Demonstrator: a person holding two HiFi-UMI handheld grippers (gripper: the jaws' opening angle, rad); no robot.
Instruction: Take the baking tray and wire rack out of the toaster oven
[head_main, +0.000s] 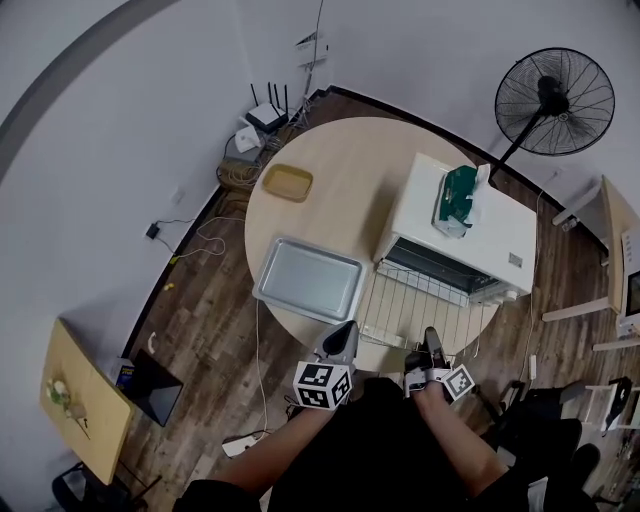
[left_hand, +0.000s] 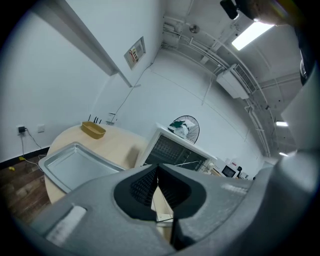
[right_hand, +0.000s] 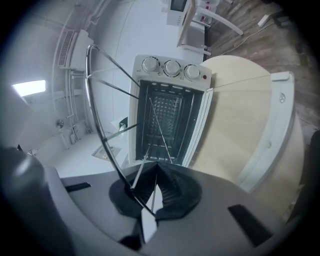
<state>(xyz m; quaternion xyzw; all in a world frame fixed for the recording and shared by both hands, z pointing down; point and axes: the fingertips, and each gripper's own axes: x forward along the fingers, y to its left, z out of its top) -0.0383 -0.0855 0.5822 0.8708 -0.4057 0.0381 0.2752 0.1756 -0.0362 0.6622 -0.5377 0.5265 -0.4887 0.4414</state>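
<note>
This looks like a lab or office test room with a kitchen corner staged in it, not a home kitchen. A toaster oven (head_main: 470, 235) and a baking tray (head_main: 308, 279) sit on a round wooden desk (head_main: 340, 170) that stands alone on a wood-look floor (head_main: 200, 320) between bare white walls. A router (head_main: 266, 118) and loose cables (head_main: 238, 172) lie by the wall, and a pedestal fan (head_main: 553, 101) stands nearby. More plain desks (head_main: 85, 400) ring the room, one carrying a microwave (left_hand: 229, 171). Overhead run exposed pipes (left_hand: 200, 47), a strip light (left_hand: 252, 32) and an air conditioner (left_hand: 235, 85).
</note>
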